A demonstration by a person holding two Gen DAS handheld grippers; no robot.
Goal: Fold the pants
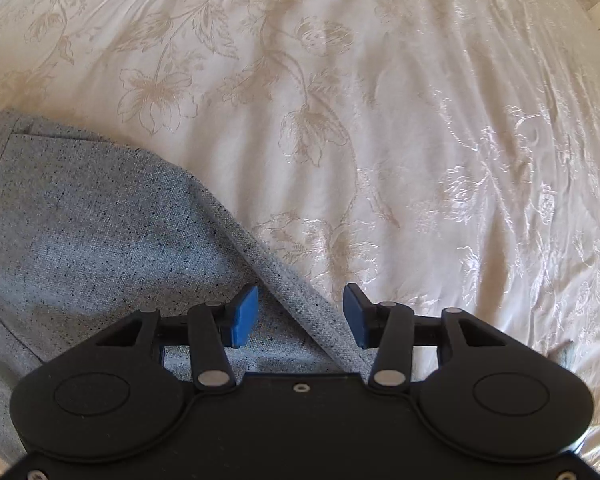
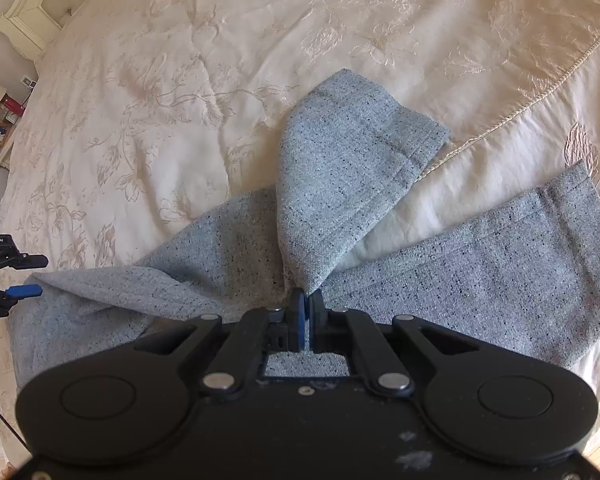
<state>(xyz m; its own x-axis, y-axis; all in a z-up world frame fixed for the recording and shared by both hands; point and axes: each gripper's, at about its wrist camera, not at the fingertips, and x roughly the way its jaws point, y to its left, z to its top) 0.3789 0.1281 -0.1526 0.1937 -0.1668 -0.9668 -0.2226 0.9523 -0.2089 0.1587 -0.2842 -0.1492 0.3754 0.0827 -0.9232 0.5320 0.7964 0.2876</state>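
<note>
- Right now the grey speckled pants (image 2: 228, 272) lie spread on the cream floral bedspread (image 2: 172, 92), the landmark under everything.
- Over the bedspread, the right gripper (image 2: 308, 312) has its blue pads pinched tight on a fold of pants fabric; one leg (image 2: 348, 168) rises from the pinch, the other leg (image 2: 500, 272) lies flat beside it.
- Just above the pants' edge, the left gripper (image 1: 300, 316) hangs with its pads (image 1: 244, 312) spread wide, holding nothing.
</note>
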